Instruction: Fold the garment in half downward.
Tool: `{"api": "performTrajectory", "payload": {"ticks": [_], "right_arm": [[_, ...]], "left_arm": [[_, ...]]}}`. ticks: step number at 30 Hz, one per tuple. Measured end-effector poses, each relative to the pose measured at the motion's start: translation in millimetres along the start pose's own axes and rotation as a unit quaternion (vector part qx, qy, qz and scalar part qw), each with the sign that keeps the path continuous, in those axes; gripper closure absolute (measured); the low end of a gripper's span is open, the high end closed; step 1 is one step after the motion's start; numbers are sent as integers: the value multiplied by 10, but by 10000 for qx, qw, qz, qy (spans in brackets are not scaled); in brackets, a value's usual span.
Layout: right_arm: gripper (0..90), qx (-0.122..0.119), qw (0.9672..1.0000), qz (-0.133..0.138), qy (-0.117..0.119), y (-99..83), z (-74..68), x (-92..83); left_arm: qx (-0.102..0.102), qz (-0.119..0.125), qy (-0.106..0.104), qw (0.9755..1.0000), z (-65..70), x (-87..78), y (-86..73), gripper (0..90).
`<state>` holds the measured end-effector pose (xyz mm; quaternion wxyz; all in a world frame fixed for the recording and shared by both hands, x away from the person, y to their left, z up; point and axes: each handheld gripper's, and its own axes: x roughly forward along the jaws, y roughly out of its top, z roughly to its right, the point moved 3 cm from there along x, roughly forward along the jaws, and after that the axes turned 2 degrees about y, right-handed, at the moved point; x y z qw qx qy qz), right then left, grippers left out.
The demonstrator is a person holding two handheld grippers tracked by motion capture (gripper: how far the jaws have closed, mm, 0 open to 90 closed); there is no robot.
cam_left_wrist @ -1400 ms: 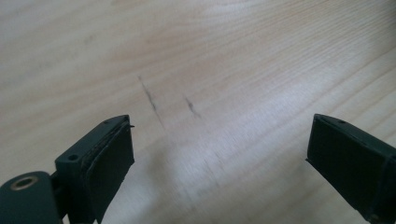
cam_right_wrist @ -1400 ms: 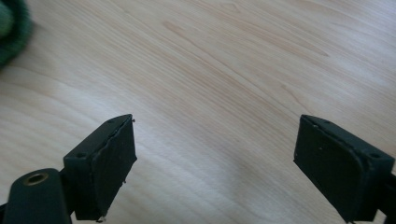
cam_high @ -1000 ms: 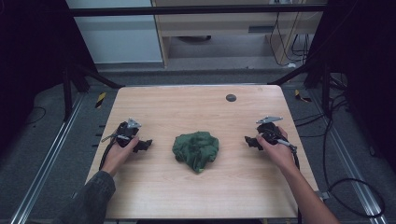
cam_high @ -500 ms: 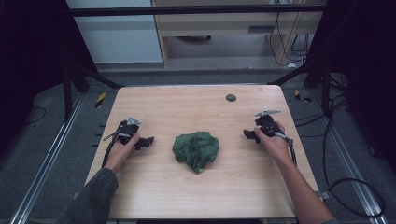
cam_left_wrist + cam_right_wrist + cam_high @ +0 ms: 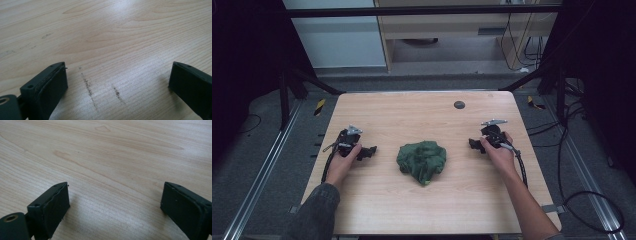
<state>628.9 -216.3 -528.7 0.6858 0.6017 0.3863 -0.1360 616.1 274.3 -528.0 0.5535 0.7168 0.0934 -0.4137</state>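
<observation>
A crumpled dark green cloth (image 5: 422, 160) lies in a heap at the middle of the wooden table (image 5: 422, 120). My left gripper (image 5: 371, 150) rests on the table to the cloth's left, jaws pointing toward it, a short gap away. In the left gripper view the left gripper (image 5: 117, 82) is open over bare wood with dark scuff marks. My right gripper (image 5: 473, 144) sits to the cloth's right, also apart from it. In the right gripper view the right gripper (image 5: 115, 202) is open with only wood between its jaws.
A small dark round disc (image 5: 459, 104) is set in the table near the far edge. Black frame posts (image 5: 557, 75) stand at the table's far corners. Cables (image 5: 582, 195) trail on the floor to the right.
My right gripper has moved a little left and toward the far edge, closer to the cloth. The left gripper has barely moved.
</observation>
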Motion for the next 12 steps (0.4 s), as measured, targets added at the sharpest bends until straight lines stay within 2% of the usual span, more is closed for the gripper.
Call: {"api": "performTrajectory", "payload": {"ticks": [1,3,5,9,12], "right_arm": [[52,16,10000,79,-23,-9,-13,14],[39,29,10000,76,-42,-8,-22,24],[17,137,9998,50,-153,-9,-35,30],[2,495,9975,36,-498,-14,-95,32],[3,759,9941,47,-770,-40,-149,6]], "left_arm": [[-32,-10,32,10000,2,0,-2,5],[-162,-21,157,9997,15,-3,-4,0],[-200,-20,195,9996,19,-1,-3,0],[-222,-13,205,9995,21,0,-2,0],[-219,-14,203,9996,21,0,-2,0]]}}
